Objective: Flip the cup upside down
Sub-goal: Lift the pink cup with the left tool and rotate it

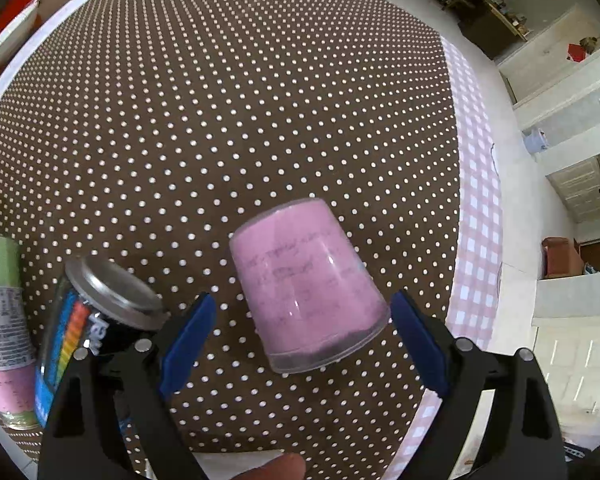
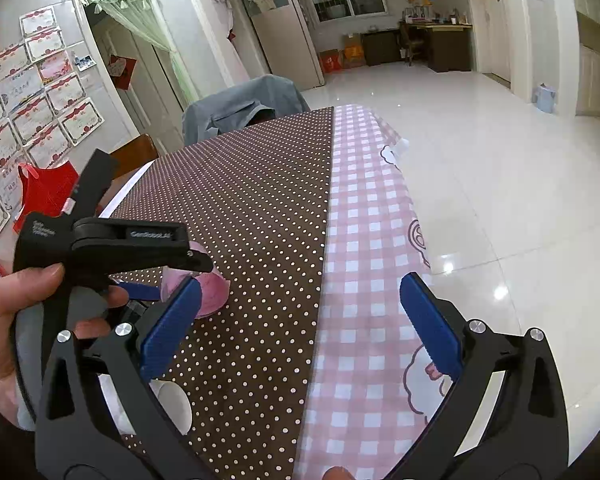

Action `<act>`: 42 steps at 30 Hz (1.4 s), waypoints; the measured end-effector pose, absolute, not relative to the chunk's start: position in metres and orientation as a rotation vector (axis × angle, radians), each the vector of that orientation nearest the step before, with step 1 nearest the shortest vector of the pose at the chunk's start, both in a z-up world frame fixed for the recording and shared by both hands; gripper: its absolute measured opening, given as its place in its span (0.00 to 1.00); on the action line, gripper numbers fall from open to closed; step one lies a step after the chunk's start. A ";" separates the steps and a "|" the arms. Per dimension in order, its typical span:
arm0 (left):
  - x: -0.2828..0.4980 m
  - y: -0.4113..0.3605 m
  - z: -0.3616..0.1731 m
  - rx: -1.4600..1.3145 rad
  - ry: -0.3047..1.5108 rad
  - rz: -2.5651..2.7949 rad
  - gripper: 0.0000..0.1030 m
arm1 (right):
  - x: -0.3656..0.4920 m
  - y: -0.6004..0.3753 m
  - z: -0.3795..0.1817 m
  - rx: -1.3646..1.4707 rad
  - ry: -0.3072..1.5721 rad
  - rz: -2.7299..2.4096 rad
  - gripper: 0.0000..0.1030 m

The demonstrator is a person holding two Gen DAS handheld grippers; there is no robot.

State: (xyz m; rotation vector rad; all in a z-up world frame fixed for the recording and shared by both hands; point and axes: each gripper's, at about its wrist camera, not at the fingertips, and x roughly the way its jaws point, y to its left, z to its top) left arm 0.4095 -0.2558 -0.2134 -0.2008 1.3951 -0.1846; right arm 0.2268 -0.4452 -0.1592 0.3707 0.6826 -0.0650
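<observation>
A pink translucent cup [image 1: 306, 282] stands upside down, rim down, on the brown polka-dot cloth [image 1: 220, 100]. My left gripper [image 1: 302, 312] is open, its blue pads on either side of the cup's rim without touching it. In the right wrist view the cup [image 2: 210, 290] shows partly behind the left gripper's black body [image 2: 112, 244]. My right gripper [image 2: 300, 306] is open and empty above the seam between the brown cloth and the pink checked cloth [image 2: 372, 248].
A black can with a silver top [image 1: 96, 312] and a green-and-pink spray can [image 1: 2, 320] lie left of the cup. A chair draped in grey fabric [image 2: 244, 104] stands at the table's far end. The table's right edge drops to the tiled floor [image 2: 500, 152].
</observation>
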 end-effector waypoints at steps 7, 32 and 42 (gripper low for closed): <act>0.440 -0.280 -0.231 -0.189 1.402 -0.170 0.85 | 0.227 -0.448 -0.162 0.381 0.690 -0.072 0.94; 0.436 -0.323 -0.267 -0.025 1.423 -0.314 0.65 | 0.209 -0.450 -0.161 0.408 0.691 -0.117 0.94; 0.409 -0.321 -0.255 0.053 1.373 -0.418 0.64 | 0.183 -0.442 -0.147 0.420 0.659 -0.170 0.94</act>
